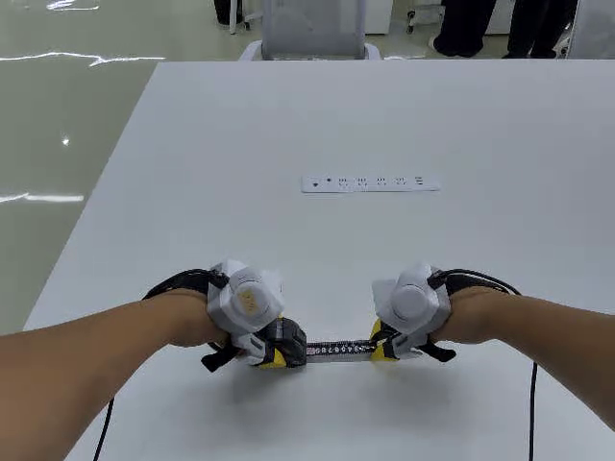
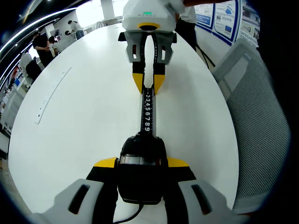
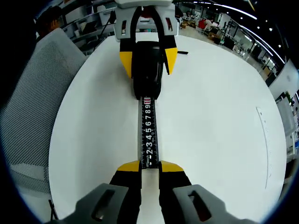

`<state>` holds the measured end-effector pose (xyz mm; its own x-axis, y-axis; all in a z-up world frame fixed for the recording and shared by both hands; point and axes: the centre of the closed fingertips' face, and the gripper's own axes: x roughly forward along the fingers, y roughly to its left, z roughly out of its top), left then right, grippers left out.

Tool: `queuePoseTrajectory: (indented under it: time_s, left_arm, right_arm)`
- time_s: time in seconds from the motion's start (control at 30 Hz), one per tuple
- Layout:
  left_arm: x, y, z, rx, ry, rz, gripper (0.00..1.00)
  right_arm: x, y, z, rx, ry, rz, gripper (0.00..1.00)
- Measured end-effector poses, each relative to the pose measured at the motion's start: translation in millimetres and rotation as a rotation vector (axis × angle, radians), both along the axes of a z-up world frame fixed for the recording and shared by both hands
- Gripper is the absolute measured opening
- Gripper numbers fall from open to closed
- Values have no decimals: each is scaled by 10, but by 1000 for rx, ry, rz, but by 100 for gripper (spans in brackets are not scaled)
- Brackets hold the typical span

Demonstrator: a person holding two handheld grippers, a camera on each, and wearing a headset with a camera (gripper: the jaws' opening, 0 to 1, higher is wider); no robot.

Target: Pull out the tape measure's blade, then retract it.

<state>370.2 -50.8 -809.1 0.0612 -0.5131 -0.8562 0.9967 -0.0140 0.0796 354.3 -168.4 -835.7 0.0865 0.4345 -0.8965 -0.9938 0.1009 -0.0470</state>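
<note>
In the head view, the left gripper [image 1: 276, 351] was clamped on the black tape measure [image 1: 286, 341], which sat near the front edge of the white table [image 1: 288, 125]. The right gripper [image 1: 381, 348] pinched the end of the blade [image 1: 338, 349], with a short length drawn out between them. A power strip [image 1: 371, 183] lay well beyond. In the left gripper view, the jaws squeezed the tape measure's sides. In the right gripper view, the jaws were closed on the blade's tip.
</note>
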Motion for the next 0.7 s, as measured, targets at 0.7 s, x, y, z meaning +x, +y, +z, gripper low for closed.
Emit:
queuePoseTrajectory:
  time_s: [0.7]
  left_arm:
    - [2,-1,-8,3,5,-3,33]
  right_arm:
    - [-10,-193,7,-4,-2,-20,12]
